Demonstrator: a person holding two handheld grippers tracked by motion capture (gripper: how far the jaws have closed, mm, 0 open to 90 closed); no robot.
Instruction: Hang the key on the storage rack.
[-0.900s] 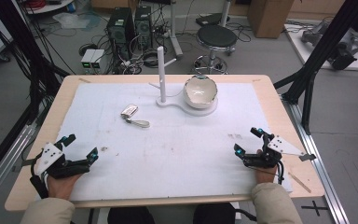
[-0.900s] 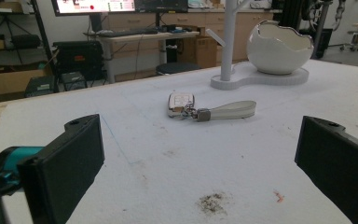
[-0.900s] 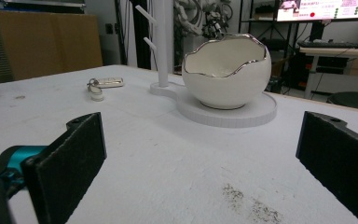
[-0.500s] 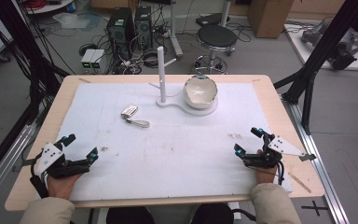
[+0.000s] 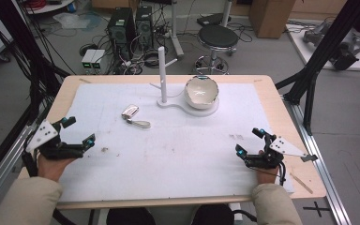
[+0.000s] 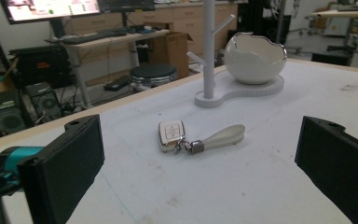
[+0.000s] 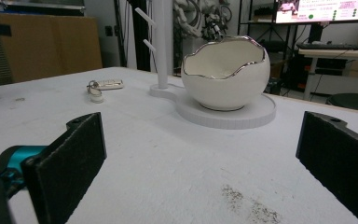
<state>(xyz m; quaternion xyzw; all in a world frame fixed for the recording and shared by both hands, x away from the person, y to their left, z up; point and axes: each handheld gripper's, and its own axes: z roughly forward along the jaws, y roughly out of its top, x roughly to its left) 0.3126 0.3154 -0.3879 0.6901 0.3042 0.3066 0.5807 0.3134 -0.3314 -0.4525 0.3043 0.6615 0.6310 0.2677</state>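
1. Key fob (image 5: 130,111), white with a pale strap (image 5: 140,123) on a small ring, lies flat on the white mat (image 5: 168,159), left of the middle and in its far half. In the left gripper view the key fob (image 6: 170,135) sits straight ahead between the two jaws, well apart from them, with its strap (image 6: 223,137) trailing off to the right.
2. Left gripper (image 5: 77,131) rests near the mat's left edge, close to the table's (image 5: 272,93) near left corner; its jaws stand wide apart with nothing between them.
3. Right gripper (image 5: 251,140) rests near the mat's right edge, toward the near right corner; its jaws are likewise spread and hold nothing.
4. Between the two grippers the whole near half of the mat is bare, apart from a few faint smudges.
5. Stand (image 5: 162,75), a white post with short pegs, rises from a flat white base at the far middle of the mat, near the table's back edge.
6. Bowl (image 5: 201,91), egg-shaped with a jagged silver rim, sits on the same base just right of the post.
7. Bare mat separates the fob from the base; fob and base are near but not touching.
8. Beyond the mat, a strip of bare wood runs around the table's edges.
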